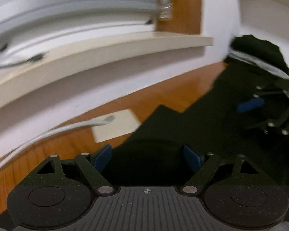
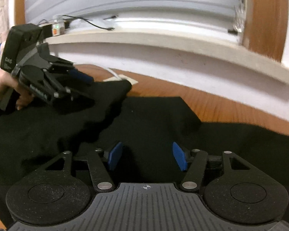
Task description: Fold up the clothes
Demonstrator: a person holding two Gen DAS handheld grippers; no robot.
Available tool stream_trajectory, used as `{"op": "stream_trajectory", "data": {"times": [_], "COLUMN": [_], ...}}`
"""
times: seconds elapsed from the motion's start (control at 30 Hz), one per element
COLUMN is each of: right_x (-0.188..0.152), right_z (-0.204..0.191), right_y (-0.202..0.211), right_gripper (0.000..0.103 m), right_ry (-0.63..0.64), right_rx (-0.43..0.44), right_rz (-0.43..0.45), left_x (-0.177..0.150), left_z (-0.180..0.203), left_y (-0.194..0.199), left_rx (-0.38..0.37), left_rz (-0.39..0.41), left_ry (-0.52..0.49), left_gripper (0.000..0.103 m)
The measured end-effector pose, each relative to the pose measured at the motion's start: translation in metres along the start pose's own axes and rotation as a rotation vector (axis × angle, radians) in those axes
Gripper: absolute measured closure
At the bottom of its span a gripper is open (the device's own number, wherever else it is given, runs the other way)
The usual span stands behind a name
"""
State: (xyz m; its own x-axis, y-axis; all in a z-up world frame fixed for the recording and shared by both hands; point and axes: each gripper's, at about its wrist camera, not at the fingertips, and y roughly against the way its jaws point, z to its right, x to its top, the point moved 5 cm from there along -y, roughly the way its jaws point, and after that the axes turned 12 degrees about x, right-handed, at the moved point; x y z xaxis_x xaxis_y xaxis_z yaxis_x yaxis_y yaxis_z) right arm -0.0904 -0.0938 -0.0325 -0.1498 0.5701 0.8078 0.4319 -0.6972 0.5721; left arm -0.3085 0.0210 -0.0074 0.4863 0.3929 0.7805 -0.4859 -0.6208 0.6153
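We hold both grippers over the black garment [image 2: 144, 119]: left gripper [image 1: 147, 158] wide open, right gripper [image 2: 147, 156] open (nothing pinched), nearer its folded edge.

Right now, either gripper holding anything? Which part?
Nothing held. Left gripper and right gripper both stand open above the black garment, pads clear of the fabric.

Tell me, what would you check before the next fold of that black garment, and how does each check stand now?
1. Black garment lies on the wooden table: ok.
2. Left hand-held gripper open, nothing pinched: ok.
3. Right hand-held gripper open over the cloth, pads apart: ok.
4. Garment lying flat: not ok, its far-left part is bunched.
5. White cable and white square plate clear of the cloth: cannot tell, the fabric edge lies very near.
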Motion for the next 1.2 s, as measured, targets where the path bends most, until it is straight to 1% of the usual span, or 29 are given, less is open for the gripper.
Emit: {"op": "stream_trajectory", "data": {"times": [0.17,0.23,0.3,0.33,0.37,0.43,0.5,0.6,0.67,0.7,0.77,0.8,0.87,0.97,1.0,1.03,1.07,1.1,1.13,1.17,1.2], "right_x": [0.005,0.007,0.008,0.006,0.003,-0.003,-0.010,-0.021,-0.027,-0.030,-0.031,-0.031,-0.031,-0.035,-0.037,-0.039,-0.039,-0.039,-0.039,-0.039,-0.038], "right_z": [0.006,0.009,0.011,0.009,0.008,-0.002,-0.020,-0.050,-0.068,-0.076,-0.090,-0.097,-0.112,-0.127,-0.130,-0.132,-0.134,-0.136,-0.138,-0.140,-0.143], "right_y": [-0.007,-0.007,-0.002,0.002,0.007,0.014,0.021,0.030,0.033,0.035,0.036,0.037,0.038,0.034,0.033,0.032,0.032,0.033,0.034,0.035,0.037], "right_gripper": [0.044,0.044,0.046,0.047,0.052,0.058,0.058,0.058,0.058,0.058,0.058,0.058,0.057,0.054,0.054,0.054,0.056,0.063,0.092,0.095,0.096], "right_ry": [-0.047,-0.067,-0.093,-0.122,-0.157,-0.212,-0.226,-0.229,-0.237,-0.242,-0.245,-0.246,-0.243,-0.240,-0.242,-0.240,-0.242,-0.246,-0.246,-0.244,-0.242], "right_rx": [-0.049,-0.088,-0.135,-0.145,-0.149,-0.134,-0.120,-0.098,-0.086,-0.080,-0.083,-0.076,-0.058,-0.056,-0.066,-0.078,-0.081,-0.079,-0.074,-0.069,-0.063], "right_rz": [0.024,0.044,0.070,0.074,0.075,0.081,0.086,0.101,0.114,0.119,0.124,0.122,0.119,0.101,0.100,0.108,0.114,0.118,0.125,0.132,0.139], "left_x": [0.006,0.007,0.007,0.007,0.007,0.009,0.010,0.019,0.032,0.038,0.050,0.052,0.056,0.054,0.053,0.051,0.050,0.050,0.050,0.050,0.050], "left_z": [-0.029,-0.034,-0.035,-0.035,-0.035,-0.033,-0.032,-0.027,-0.018,-0.014,-0.008,-0.006,-0.002,0.003,0.004,0.005,0.006,0.005,0.004,0.004,0.003], "left_y": [-0.015,-0.017,-0.017,-0.016,-0.017,-0.018,-0.015,-0.011,-0.012,-0.015,-0.025,-0.031,-0.044,-0.054,-0.056,-0.059,-0.060,-0.058,-0.057,-0.054,-0.049], "left_rx": [-0.033,-0.044,-0.045,-0.045,-0.044,-0.035,-0.041,-0.085,-0.113,-0.113,-0.103,-0.105,-0.119,-0.133,-0.137,-0.142,-0.143,-0.140,-0.135,-0.128,-0.119], "left_rz": [-0.011,-0.010,-0.009,-0.009,-0.009,-0.004,0.013,0.051,0.058,0.062,0.049,0.042,0.028,0.020,0.018,0.017,0.018,0.025,0.032,0.044,0.062], "left_ry": [0.019,0.027,0.026,0.025,0.024,0.018,0.020,0.025,-0.009,-0.030,-0.052,-0.053,-0.049,-0.064,-0.070,-0.076,-0.078,-0.073,-0.070,-0.069,-0.072], "left_gripper": [0.019,0.019,0.018,0.018,0.018,0.018,0.018,0.018,0.019,0.020,0.023,0.027,0.029,0.040,0.046,0.055,0.060,0.076,0.086,0.086,0.090]}}
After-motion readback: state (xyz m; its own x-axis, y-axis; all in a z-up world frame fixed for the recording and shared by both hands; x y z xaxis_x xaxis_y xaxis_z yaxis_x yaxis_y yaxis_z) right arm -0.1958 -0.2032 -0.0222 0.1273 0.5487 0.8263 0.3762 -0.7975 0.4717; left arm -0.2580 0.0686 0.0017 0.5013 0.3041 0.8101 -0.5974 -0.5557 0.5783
